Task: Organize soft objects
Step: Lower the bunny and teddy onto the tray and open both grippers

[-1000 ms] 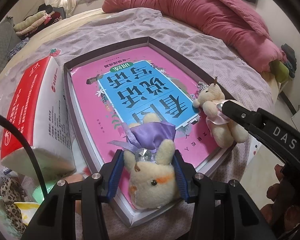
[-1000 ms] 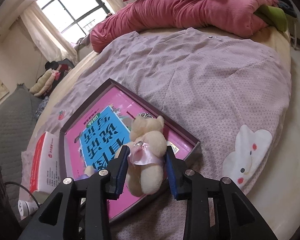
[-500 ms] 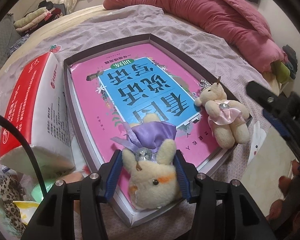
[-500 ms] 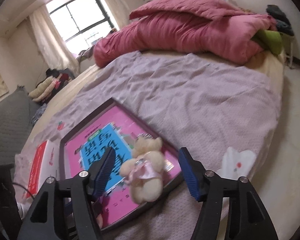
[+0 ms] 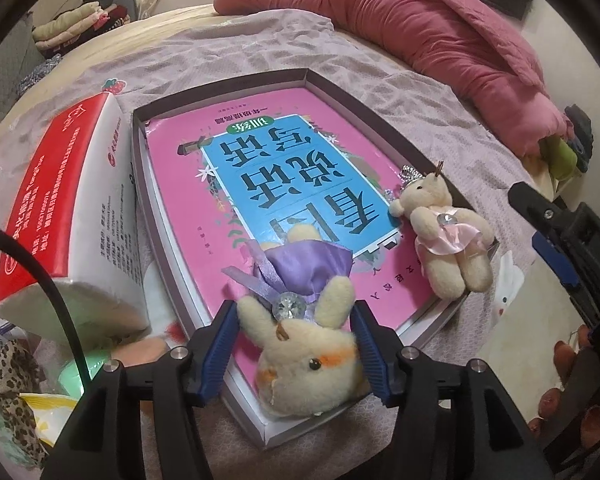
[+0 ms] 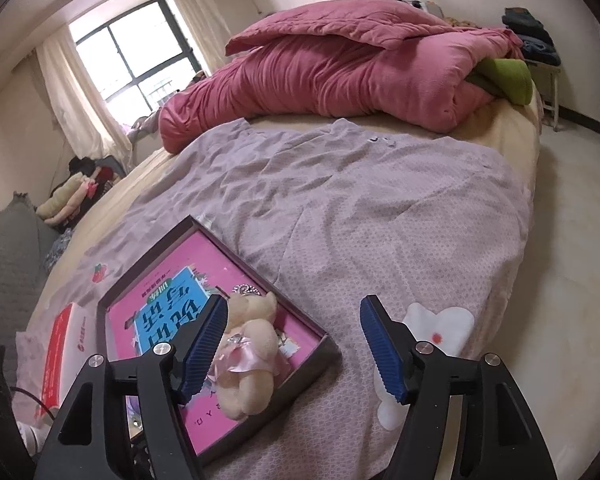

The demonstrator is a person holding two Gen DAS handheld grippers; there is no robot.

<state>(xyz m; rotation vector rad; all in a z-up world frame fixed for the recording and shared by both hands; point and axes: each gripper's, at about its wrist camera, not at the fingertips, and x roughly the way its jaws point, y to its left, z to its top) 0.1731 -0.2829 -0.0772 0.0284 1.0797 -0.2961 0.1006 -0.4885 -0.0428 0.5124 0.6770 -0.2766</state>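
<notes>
A shallow dark box (image 5: 384, 120) with a pink book (image 5: 260, 168) in it lies on the bed. A cream rabbit toy in a purple dress (image 5: 312, 344) lies at the box's near edge. My left gripper (image 5: 292, 340) is shut on the rabbit's head. A cream bear in a pink dress (image 5: 444, 236) lies on the box's right corner; it also shows in the right wrist view (image 6: 248, 356). My right gripper (image 6: 296, 348) is open and empty, above and right of the bear.
A red and white tissue pack (image 5: 64, 208) lies left of the box. A rolled pink quilt (image 6: 340, 68) lies at the far side of the bed. Small clutter (image 5: 16, 384) sits at the near left. The bed edge and floor (image 6: 572, 248) are to the right.
My right gripper has opened, let go of the pink-dressed bear and pulled back up and to the right. The bear stays on the box. My left gripper still holds the rabbit.
</notes>
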